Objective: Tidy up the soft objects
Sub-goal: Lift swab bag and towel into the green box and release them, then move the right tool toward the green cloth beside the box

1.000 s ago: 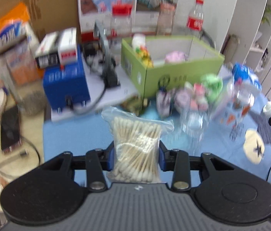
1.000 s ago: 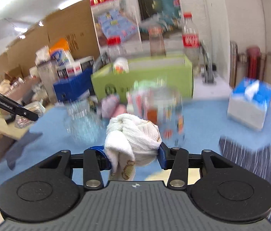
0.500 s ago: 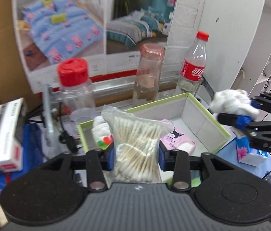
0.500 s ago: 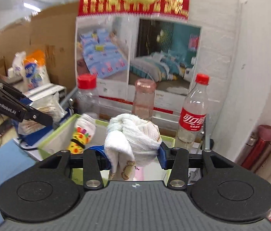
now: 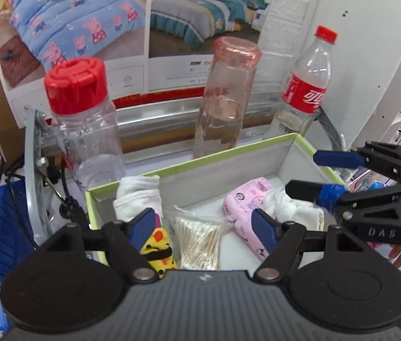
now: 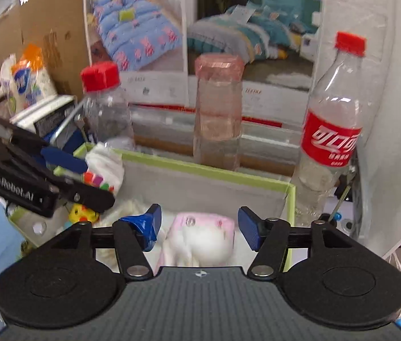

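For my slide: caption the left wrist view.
Left gripper opening above a bag of cotton swabs lying in the green box; right gripper opening beside it.

Left tool [image 5: 203,224] opening, clear bag of cotton swabs [image 5: 197,244] now lying in green-rimmed cardboard box [image 5: 229,153], right tool [image 6: 199,227] opening, white rolled cloth [image 6: 200,241] dropping onto pink tissue pack [image 6: 209,221].

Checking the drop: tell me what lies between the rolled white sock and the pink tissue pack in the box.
In the left wrist view, the bag of cotton swabs lies on the box floor between the white sock and the pink tissue pack.
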A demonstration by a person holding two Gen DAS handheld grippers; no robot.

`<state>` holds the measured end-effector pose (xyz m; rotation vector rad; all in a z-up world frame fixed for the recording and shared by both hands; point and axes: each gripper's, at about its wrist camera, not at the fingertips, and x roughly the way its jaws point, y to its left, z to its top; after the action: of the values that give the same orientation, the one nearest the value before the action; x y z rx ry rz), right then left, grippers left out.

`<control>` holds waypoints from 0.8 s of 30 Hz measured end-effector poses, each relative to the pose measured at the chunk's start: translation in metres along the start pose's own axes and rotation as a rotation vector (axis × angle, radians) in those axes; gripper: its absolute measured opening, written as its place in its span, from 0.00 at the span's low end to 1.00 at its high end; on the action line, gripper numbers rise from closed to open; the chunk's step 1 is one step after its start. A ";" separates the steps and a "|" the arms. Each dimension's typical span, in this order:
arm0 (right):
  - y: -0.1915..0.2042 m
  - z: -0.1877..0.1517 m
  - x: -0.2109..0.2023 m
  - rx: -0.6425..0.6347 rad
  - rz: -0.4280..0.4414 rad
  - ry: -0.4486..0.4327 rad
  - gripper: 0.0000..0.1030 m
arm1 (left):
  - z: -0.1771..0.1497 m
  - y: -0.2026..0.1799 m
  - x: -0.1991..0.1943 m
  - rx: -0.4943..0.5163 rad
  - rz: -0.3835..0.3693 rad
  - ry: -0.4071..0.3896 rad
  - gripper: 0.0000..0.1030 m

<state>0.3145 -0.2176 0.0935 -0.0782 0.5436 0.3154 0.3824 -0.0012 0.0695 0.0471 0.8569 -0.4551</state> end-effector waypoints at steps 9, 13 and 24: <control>0.014 -0.018 -0.046 -0.064 0.003 0.012 0.52 | -0.046 -0.023 -0.063 0.014 -0.010 -0.057 0.75; 0.032 -0.041 -0.056 -0.118 0.045 0.095 0.54 | -0.084 -0.029 -0.087 -0.004 0.020 -0.062 0.75; 0.059 -0.072 -0.022 -0.173 0.029 0.282 0.56 | -0.178 -0.018 -0.138 -0.179 0.017 -0.068 0.76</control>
<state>0.2424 -0.1789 0.0441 -0.2852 0.7970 0.3823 0.1693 0.0721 0.0567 -0.1248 0.8269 -0.3604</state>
